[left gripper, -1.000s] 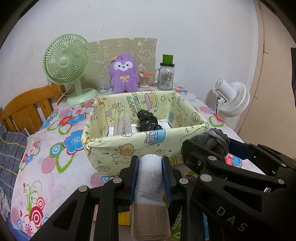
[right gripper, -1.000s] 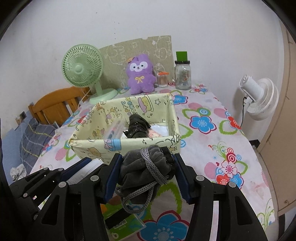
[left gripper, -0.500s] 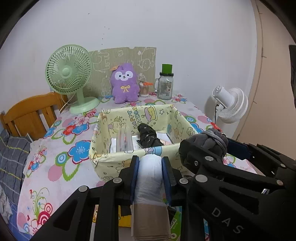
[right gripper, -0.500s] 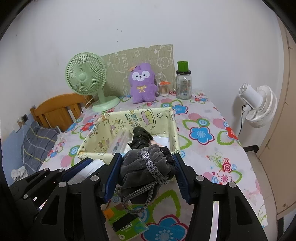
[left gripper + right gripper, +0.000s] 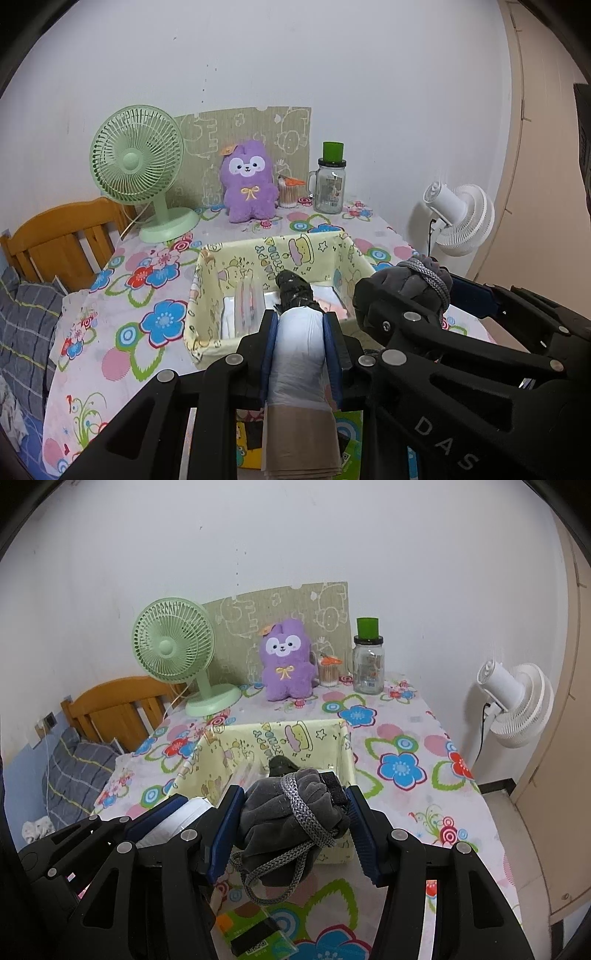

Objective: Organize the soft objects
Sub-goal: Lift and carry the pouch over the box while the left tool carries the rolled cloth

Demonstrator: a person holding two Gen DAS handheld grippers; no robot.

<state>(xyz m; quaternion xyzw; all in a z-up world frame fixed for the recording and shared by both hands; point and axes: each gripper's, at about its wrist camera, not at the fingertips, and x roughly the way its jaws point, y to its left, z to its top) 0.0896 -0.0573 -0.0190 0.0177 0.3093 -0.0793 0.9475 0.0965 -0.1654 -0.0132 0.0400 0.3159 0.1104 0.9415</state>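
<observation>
both loads have risen above the table [image 5: 402, 746]: left gripper [image 5: 301, 354] jaws clamp a white roll [image 5: 299, 354], right gripper [image 5: 291, 825] jaws squeeze a grey pouch [image 5: 291, 812]; fabric bin [image 5: 340, 753] at twelve o'clock, likely next.

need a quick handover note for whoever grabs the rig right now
Left tongs: shut on the white roll.
Right tongs: shut on the grey drawstring pouch.
Both are held above the table's near side, in front of the yellow fabric bin.
Done: a black bundle and some flat packets are in the bin.
Left: put the roll and pouch into the bin.
</observation>
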